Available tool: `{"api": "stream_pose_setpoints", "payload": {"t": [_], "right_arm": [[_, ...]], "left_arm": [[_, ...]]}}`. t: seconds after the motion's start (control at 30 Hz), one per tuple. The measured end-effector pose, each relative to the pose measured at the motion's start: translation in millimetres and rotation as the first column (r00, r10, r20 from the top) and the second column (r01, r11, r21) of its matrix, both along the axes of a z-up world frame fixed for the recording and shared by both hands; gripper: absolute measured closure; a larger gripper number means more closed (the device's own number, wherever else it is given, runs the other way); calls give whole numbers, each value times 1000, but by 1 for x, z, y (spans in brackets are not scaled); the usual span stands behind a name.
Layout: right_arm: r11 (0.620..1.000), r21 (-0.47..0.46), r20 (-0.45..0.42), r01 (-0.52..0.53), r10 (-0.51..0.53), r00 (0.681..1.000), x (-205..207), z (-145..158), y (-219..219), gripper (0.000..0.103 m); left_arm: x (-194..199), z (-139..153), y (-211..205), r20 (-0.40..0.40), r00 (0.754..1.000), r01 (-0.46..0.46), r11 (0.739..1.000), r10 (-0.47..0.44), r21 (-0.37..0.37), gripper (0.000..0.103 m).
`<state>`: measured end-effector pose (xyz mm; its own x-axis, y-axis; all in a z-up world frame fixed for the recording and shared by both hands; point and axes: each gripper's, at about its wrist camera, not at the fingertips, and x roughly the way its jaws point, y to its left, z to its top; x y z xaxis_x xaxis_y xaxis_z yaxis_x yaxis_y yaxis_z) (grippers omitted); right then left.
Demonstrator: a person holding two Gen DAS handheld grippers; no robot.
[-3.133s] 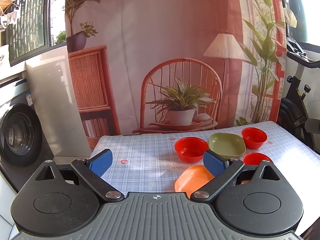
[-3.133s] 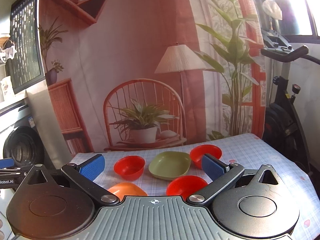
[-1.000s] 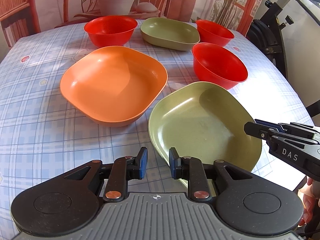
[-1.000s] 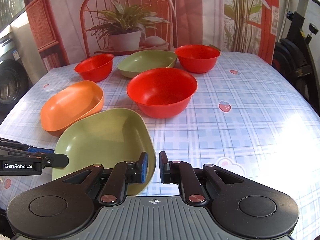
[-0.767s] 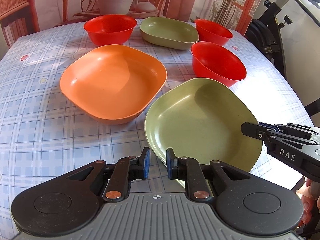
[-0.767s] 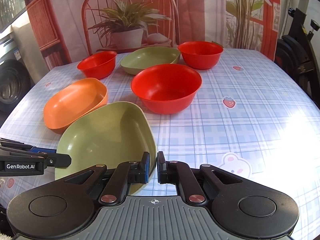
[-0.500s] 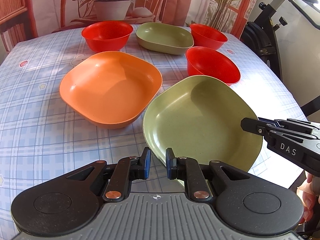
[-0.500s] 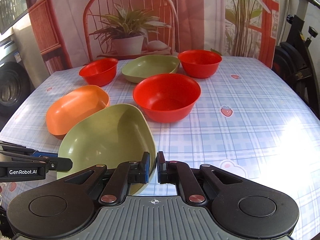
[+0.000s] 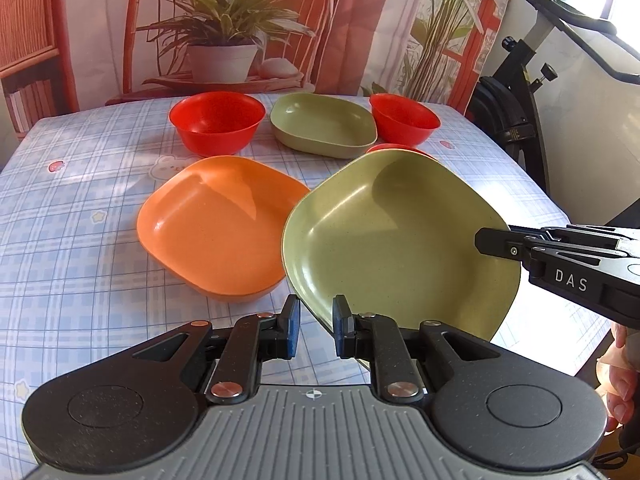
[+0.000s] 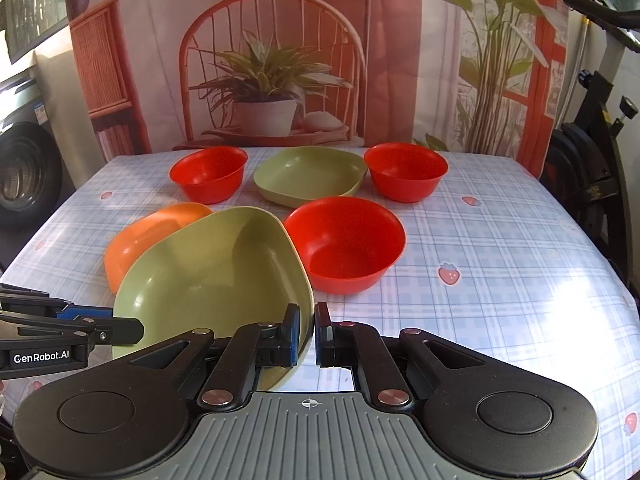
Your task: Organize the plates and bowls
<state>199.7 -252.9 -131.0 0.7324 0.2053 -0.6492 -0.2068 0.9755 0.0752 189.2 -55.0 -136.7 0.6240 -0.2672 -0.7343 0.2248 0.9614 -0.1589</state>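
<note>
A green plate [image 9: 400, 240] [image 10: 216, 280] hangs tilted just above the table, gripped at two sides of its rim. My left gripper [image 9: 316, 326] is shut on its near-left rim. My right gripper [image 10: 308, 330] is shut on the right rim and also shows in the left wrist view [image 9: 486, 242]. The left gripper [image 10: 128, 330] reaches in from the left edge of the right wrist view. Left of the held plate an orange plate [image 9: 220, 224] [image 10: 156, 232] rests on the table. A second green plate [image 9: 324, 124] [image 10: 308, 176] lies at the back.
Three red bowls stand on the checked tablecloth [image 10: 500, 240]: back left [image 10: 208, 172], back right [image 10: 406, 170], and one [image 10: 346, 240] just right of the held plate. An exercise bike [image 9: 516, 92] is off the table's right edge. A hand [image 9: 620, 380] shows low right.
Both grippers came down to the near green plate, closed on its rim and have raised it off the table; it now overlaps the orange plate and hides most of the near red bowl.
</note>
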Motion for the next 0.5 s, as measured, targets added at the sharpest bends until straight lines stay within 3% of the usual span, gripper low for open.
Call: {"api": "stream_pose_setpoints", "payload": {"t": [0.23, 0.5], "right_arm": [[997, -26, 133, -67, 70, 989, 41, 56, 25, 96], [988, -17, 188, -154, 155, 970, 104, 97, 55, 96]], "left_arm": [[26, 53, 29, 100, 993, -56, 997, 62, -60, 84], [57, 107, 51, 189, 976, -109, 994, 111, -18, 84]]}}
